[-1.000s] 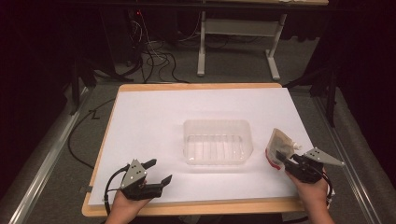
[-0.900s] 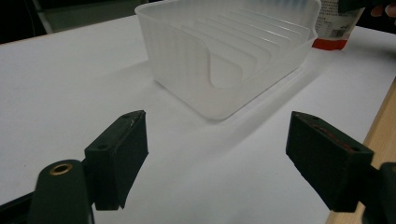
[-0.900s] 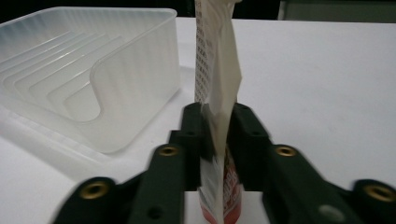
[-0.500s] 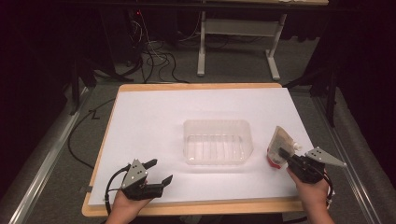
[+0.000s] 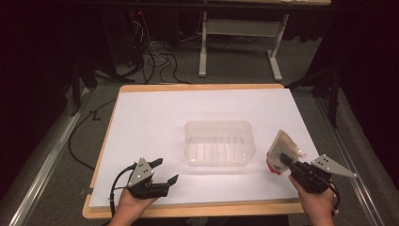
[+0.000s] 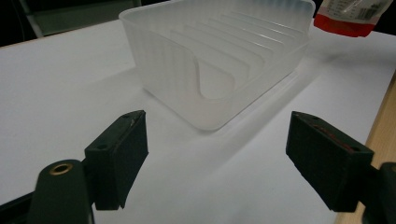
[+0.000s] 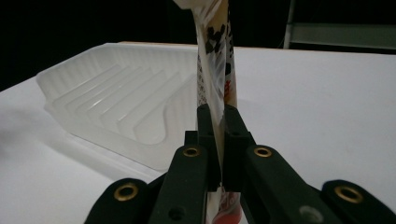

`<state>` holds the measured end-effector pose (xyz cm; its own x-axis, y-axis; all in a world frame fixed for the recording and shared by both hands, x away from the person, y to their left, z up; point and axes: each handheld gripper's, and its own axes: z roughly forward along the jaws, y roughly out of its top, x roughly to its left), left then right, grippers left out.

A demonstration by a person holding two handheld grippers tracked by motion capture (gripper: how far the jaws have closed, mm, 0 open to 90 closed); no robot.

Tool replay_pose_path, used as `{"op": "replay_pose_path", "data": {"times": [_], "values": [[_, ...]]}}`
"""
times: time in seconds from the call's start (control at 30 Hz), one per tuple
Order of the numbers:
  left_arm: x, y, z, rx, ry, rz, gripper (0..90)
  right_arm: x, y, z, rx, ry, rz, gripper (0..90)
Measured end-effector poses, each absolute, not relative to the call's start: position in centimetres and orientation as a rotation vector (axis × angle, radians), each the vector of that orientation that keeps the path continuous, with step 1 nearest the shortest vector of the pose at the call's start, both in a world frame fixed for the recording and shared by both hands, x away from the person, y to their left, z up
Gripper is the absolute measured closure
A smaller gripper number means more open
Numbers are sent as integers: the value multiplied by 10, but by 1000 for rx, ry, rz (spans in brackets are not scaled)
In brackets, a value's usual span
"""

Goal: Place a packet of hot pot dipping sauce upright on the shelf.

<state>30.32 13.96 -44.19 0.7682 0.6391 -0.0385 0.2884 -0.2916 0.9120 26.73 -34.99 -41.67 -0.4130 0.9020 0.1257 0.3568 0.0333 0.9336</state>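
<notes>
Near right, the right gripper [image 5: 283, 158] has its jaws clamped flat on the pouch [image 5: 280, 149], which stands clear of the table [image 5: 141, 117], its long axis pointing up and away from the jaws. The tray [image 5: 219, 143] sits just left of it and slightly farther, so that hand is nearer. Near left, the left gripper [image 5: 165, 171] rests low, jaws wide apart and empty, facing the tray.

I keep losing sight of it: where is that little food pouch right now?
In the high view, the pouch is near the table's right edge, clamped in the right tool just right of the clear plastic tray.
</notes>
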Motion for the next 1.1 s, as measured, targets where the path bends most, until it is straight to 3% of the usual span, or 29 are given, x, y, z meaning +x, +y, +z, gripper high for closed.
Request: {"op": "replay_pose_path", "data": {"times": [0.43,1.1], "values": [[311,128,-441,1880,692,401,212,240,-336,-397,1233,1788,1461,900],[300,154,-441,1859,751,442,212,259,-288,-396,1154,1893,1532,900]]}}
